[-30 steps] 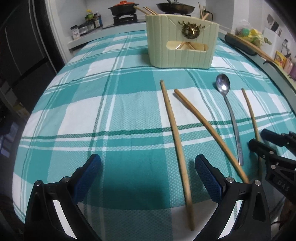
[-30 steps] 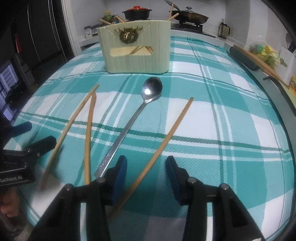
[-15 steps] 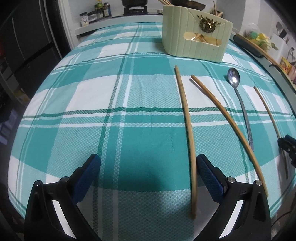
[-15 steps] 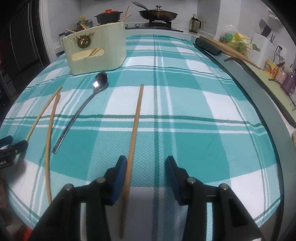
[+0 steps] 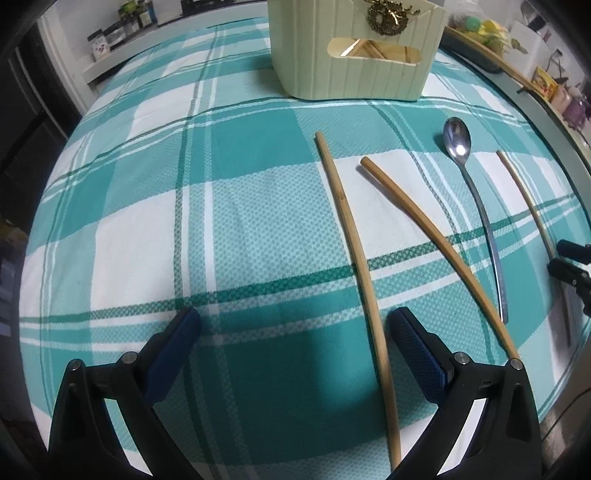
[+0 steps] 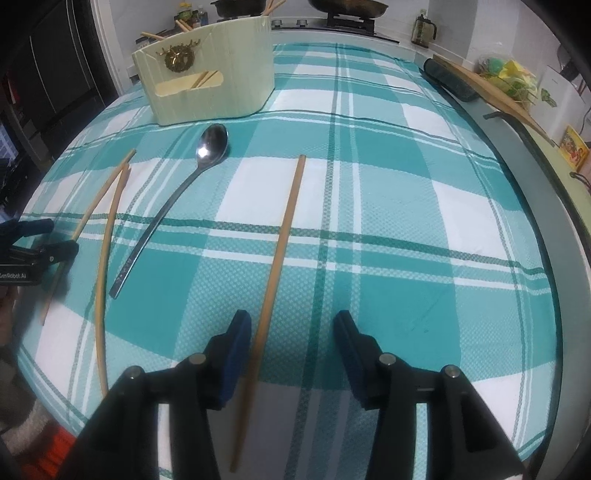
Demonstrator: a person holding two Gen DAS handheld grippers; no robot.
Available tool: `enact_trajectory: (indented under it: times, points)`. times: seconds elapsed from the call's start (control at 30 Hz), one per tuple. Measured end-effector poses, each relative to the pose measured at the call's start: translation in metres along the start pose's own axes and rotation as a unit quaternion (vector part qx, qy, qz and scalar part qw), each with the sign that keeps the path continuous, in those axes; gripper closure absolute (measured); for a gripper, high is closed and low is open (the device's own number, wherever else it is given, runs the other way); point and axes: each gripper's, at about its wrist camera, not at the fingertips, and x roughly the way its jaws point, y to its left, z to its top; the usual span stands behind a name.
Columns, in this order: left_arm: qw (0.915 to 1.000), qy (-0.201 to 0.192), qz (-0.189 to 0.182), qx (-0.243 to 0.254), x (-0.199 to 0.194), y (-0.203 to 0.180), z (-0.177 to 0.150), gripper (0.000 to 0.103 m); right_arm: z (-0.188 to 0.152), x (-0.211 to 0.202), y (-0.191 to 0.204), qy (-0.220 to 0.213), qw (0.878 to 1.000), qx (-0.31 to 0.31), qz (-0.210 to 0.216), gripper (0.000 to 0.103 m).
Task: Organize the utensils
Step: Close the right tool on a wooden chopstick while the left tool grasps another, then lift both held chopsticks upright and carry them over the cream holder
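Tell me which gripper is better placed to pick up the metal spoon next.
Neither is lined up yet; the right gripper looks nearer. Its open jaws straddle a lone chopstick right beside the spoon. The left gripper straddles the far-left chopstick, with another chopstick between.

A teal and white plaid tablecloth covers the table. Beyond its far edge, at twelve o'clock in the right wrist view, a dark pan sits on a stove, a glass jar at one o'clock. Spice jars line a ledge at eleven o'clock in the left view.
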Motion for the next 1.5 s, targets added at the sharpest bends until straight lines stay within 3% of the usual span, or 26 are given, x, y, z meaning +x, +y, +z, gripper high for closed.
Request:
enact_trajectory:
  times: [0.07,0.4,0.5,0.63,0.7,0.73,0.77,0.93,1.13,1.33,1.5]
  points:
    - [0.9999,0.009,-0.005,0.009,0.004,0.001,0.009,0.0,0.01,0.004,-0.002,0.014,1.0,-0.003,0.015,0.057]
    - [0.9987,0.047,-0.01,0.015,0.027,0.003,0.065,0.004,0.089,0.042,-0.009,0.064,0.997,0.005,0.034,0.086]
    - [0.9988,0.043,-0.01,0.02,0.028,-0.002,0.08,0.016,0.11,0.053,-0.015,0.075,0.996,0.025,0.039,0.094]
    - [0.9993,0.034,-0.014,0.012,0.029,-0.003,0.095,0.042,0.124,0.06,-0.017,0.076,0.995,0.04,0.04,0.096]
    - [0.9995,0.028,-0.016,0.003,0.028,-0.002,0.099,0.064,0.127,0.061,-0.016,0.068,0.996,0.039,0.036,0.097]
    - [0.9995,0.024,-0.019,-0.002,0.027,0.0,0.1,0.083,0.128,0.061,-0.016,0.063,0.997,0.041,0.034,0.097]
    - [0.9994,0.023,-0.024,-0.007,0.027,0.001,0.1,0.095,0.128,0.061,-0.016,0.057,0.997,0.043,0.035,0.097]
    - [0.9974,-0.007,-0.057,-0.044,0.006,0.014,0.085,0.097,0.118,0.047,-0.017,0.019,0.995,0.058,0.083,0.097]
    - [0.99,-0.091,-0.092,-0.057,-0.067,0.024,0.069,0.098,0.111,-0.018,-0.013,-0.072,0.99,0.038,0.111,0.097]
    - [0.9716,-0.199,-0.115,-0.056,-0.157,0.028,0.05,0.098,0.097,-0.096,-0.004,-0.17,0.977,0.006,0.127,0.097]
    - [0.957,-0.249,-0.135,-0.063,-0.198,0.033,0.043,0.098,0.082,-0.144,0.006,-0.242,0.962,-0.016,0.126,0.097]
